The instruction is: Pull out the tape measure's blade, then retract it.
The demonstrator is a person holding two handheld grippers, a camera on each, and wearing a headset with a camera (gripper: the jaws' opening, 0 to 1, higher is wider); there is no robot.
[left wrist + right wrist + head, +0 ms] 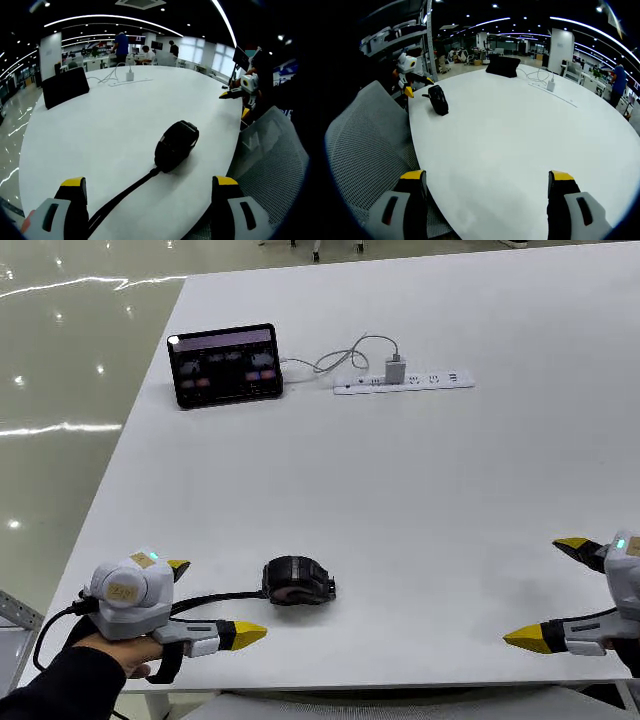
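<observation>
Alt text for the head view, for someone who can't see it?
A black tape measure lies on the white table, near the open left gripper; the open right gripper is far off. A tablet and power strip sit beyond.

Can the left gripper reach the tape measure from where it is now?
Probably yes: the left gripper is open and the tape measure lies just ahead, only its strap between.

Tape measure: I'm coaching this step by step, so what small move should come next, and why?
Probably ease the left gripper forward and close it on the tape measure. It lies untouched on the table just ahead of that gripper's open jaws, with no blade out. The right gripper, also open, is far off to the side, so steadying it first seems sensible.
</observation>
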